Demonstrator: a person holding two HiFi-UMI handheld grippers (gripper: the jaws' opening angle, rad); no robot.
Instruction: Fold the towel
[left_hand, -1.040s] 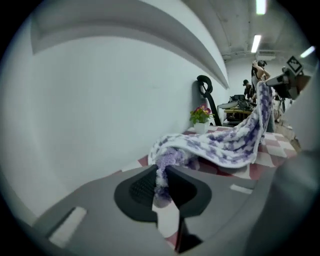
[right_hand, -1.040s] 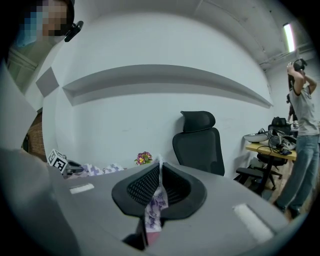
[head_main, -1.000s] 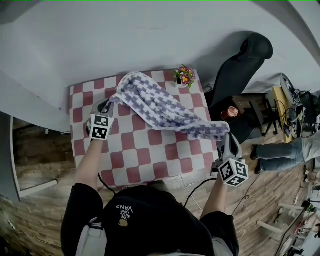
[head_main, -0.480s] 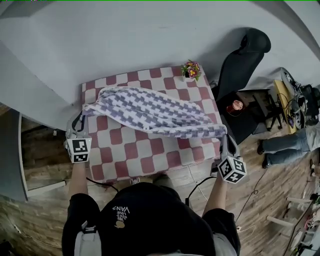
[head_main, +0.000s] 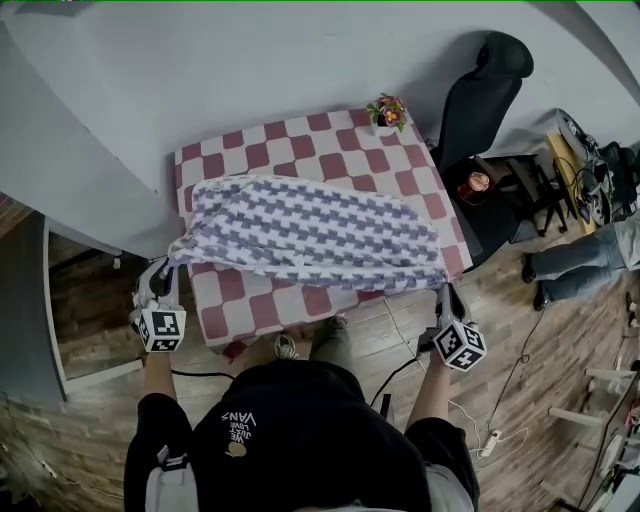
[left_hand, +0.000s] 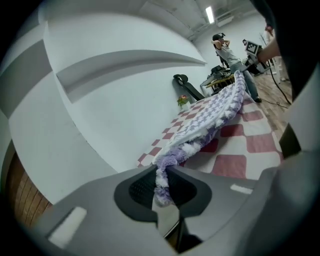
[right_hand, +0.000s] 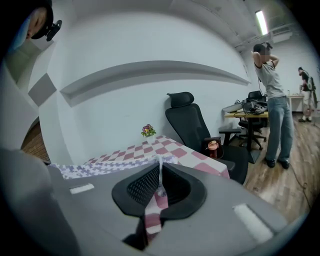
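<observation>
Now the purple-and-white checkered towel (head_main: 310, 235) is stretched lengthwise over the near half of the table (head_main: 330, 140), which wears a red-and-white checked cloth. The left gripper (head_main: 165, 278) is off the table's left edge, jaws clenched on the towel's near left corner. The right gripper (head_main: 444, 292), just off the table's near right corner, pinches the towel's near right corner tight between its jaws. A small flower pot (head_main: 386, 113) sits at the far right corner. A black office chair (head_main: 485, 90) stands beside that corner.
</observation>
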